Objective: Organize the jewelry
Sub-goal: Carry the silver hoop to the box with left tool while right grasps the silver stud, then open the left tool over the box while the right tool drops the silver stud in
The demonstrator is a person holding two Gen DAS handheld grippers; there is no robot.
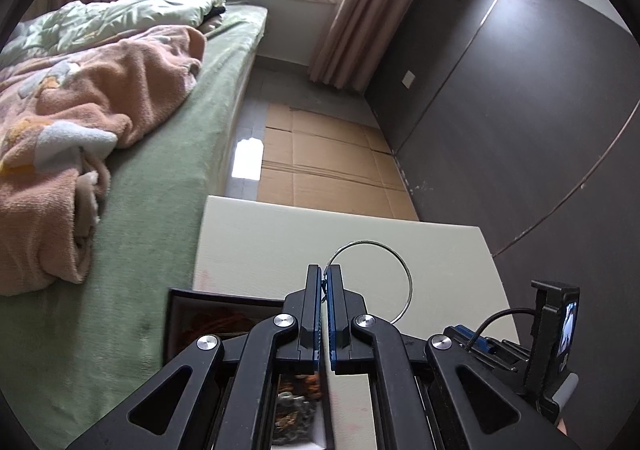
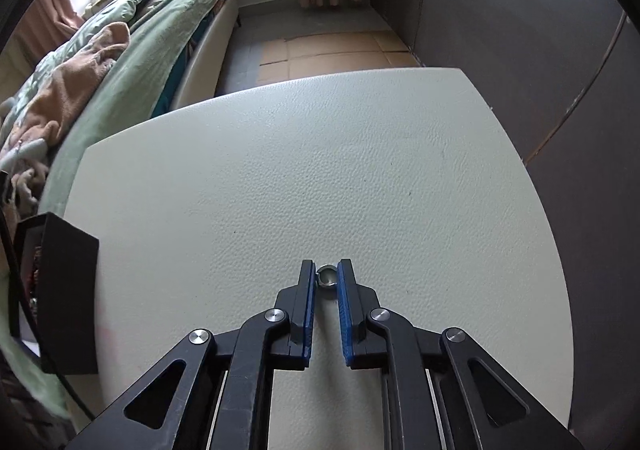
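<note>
A: Where is the jewelry?

B: Two loose pieces are in view. A thin silver bangle (image 1: 402, 274) is pinched at its rim between the tips of the left gripper (image 1: 325, 270). The hoop stands out to the right of the fingers, above the white table (image 1: 256, 242). A small silver ring (image 2: 327, 277) sits between the fingertips of the right gripper (image 2: 327, 278), low at the table surface.

A: State of each gripper?

B: Left: jaws fully closed, blue pads (image 1: 330, 314) nearly meeting, bangle clamped at the tips. Right: jaws narrowed to the width of the ring, both pads touching its sides. No earlier picture shows how they got there.

A: Where is the storage?

B: A black jewelry box (image 2: 66, 290) stands at the left edge of the table in the right wrist view. In the left wrist view the same box lies under the left gripper, and mixed pieces (image 1: 294, 414) inside it show through the linkage; individual items are too blurred to identify.

A: Surroundings?

B: A bed with a green sheet (image 1: 168, 178) lies left of the table, with an orange blanket (image 1: 80, 118) heaped on it. Flattened cardboard (image 1: 328, 166) covers the floor beyond the table. A dark wall panel (image 1: 520, 110) runs along the right.
</note>
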